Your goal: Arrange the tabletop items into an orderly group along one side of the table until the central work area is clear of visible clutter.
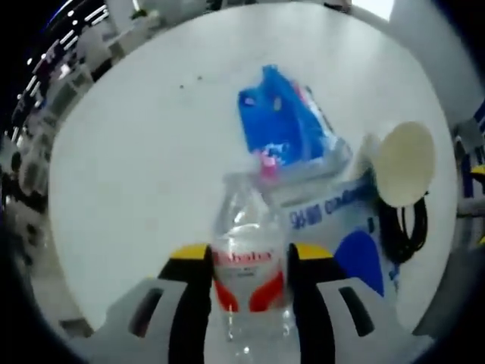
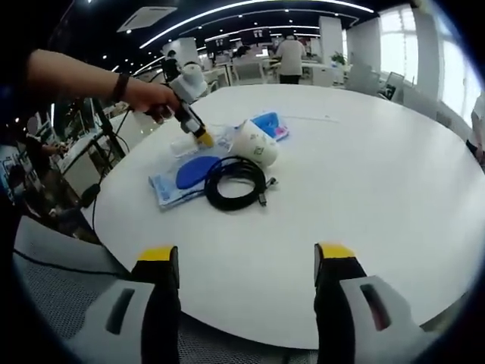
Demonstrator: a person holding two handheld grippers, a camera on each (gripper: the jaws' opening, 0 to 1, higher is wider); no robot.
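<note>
A clear plastic water bottle (image 1: pixel 248 265) with a red label stands between the jaws of my left gripper (image 1: pixel 250 254), which press on its sides. Behind it lie a blue snack packet (image 1: pixel 280 125), a flat white-and-blue pack (image 1: pixel 341 220), a paper cup (image 1: pixel 405 163) on its side and a coiled black cable (image 1: pixel 402 227). From the right gripper view, the same cup (image 2: pixel 254 142), cable (image 2: pixel 235 182), flat pack (image 2: pixel 186 178) and blue packet (image 2: pixel 269 123) cluster at the table's left. A hand holds the left gripper (image 2: pixel 203 139) there. My right gripper (image 2: pixel 246 262) is open over the near edge, holding nothing.
The round white table (image 2: pixel 364 189) is bare across its middle and right. A grey mesh chair (image 2: pixel 61 303) sits below the near edge. Desks, chairs and a standing person (image 2: pixel 288 57) are far behind the table.
</note>
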